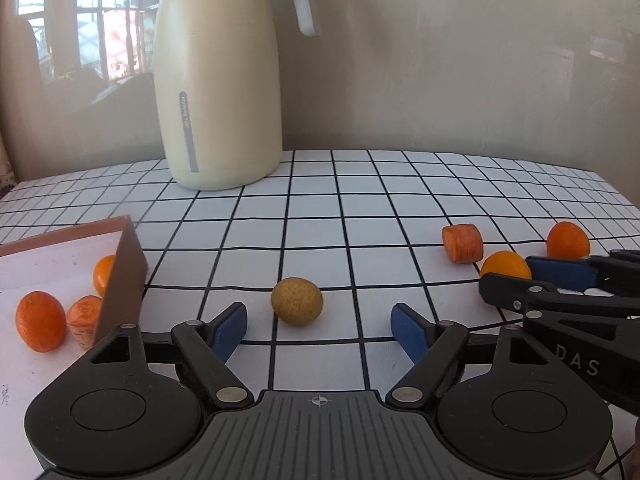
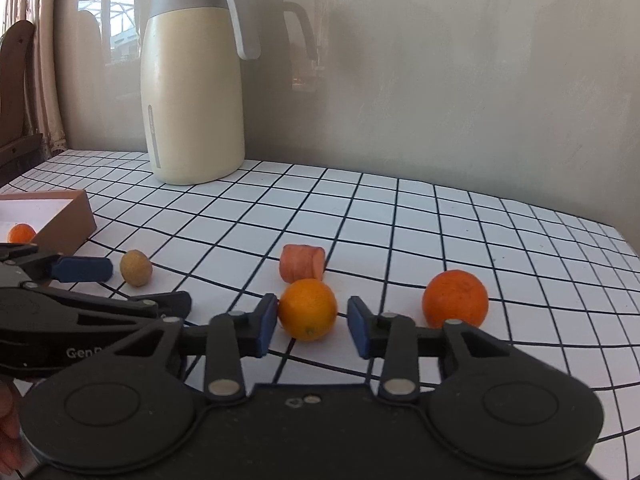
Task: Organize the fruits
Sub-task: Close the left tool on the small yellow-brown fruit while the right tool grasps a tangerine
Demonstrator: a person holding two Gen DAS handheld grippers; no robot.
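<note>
Three fruits lie in the box (image 1: 120, 276). Left gripper (image 1: 319, 326), open, straddles the tan fruit (image 1: 297, 301); right gripper (image 2: 312, 322) brackets the orange (image 2: 307, 309), pad contact unclear. Carrot piece (image 2: 302, 263), another orange (image 2: 455, 298) remain beyond.

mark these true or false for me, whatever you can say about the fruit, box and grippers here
1. The cream jug stands upright at the back of the table. True.
2. The yellow-brown fruit lies in the box. False: it is on the checked cloth, between the open pads of the left gripper.
3. The small orange sits between the pads of the right gripper. True.
4. The box holds nothing. False: orange fruits lie in it.
</note>
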